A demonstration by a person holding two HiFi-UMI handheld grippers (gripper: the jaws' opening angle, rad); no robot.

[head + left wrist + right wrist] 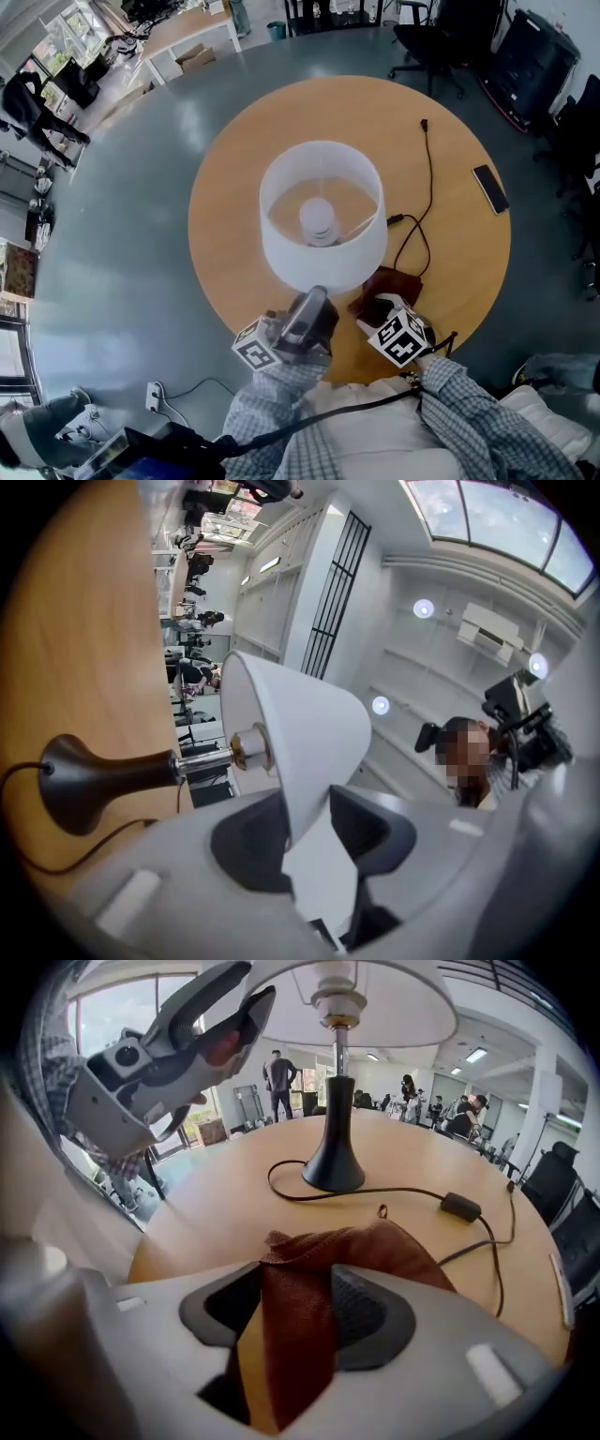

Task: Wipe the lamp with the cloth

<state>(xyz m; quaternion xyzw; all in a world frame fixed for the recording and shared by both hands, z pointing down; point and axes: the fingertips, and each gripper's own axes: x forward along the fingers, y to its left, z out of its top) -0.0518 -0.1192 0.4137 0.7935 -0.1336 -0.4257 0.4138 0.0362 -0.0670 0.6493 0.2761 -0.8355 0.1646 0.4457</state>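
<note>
A table lamp (pixel 322 217) stands upright near the centre of the round wooden table (pixel 234 178); its white drum lampshade (pixel 281 248) is seen from above, with the bulb (pixel 319 216) showing inside it; in the right gripper view its dark flared base (pixel 335 1162) rests on the wood. The left gripper (pixel 305 832) reaches up from the table's near edge and has the lampshade's lower rim between its jaws; the thin white wall fills the narrow gap, so the pads pinch it. The right gripper (pixel 295 1307) points down at the near edge, to the right of the left one; its jaws stand spread, and the reddish-brown cloth (pixel 309 1279) lies bunched on the table between them, against one pad and with bare wood showing beside the other. The cloth sits just beside the lamp, between it and the near edge. A black power cord (pixel 429 178) loops from the base toward the far right edge, with an inline switch (pixel 459 1207) on it; a smartphone (pixel 490 188) lies flat at the right edge, well apart from the lamp.
</note>
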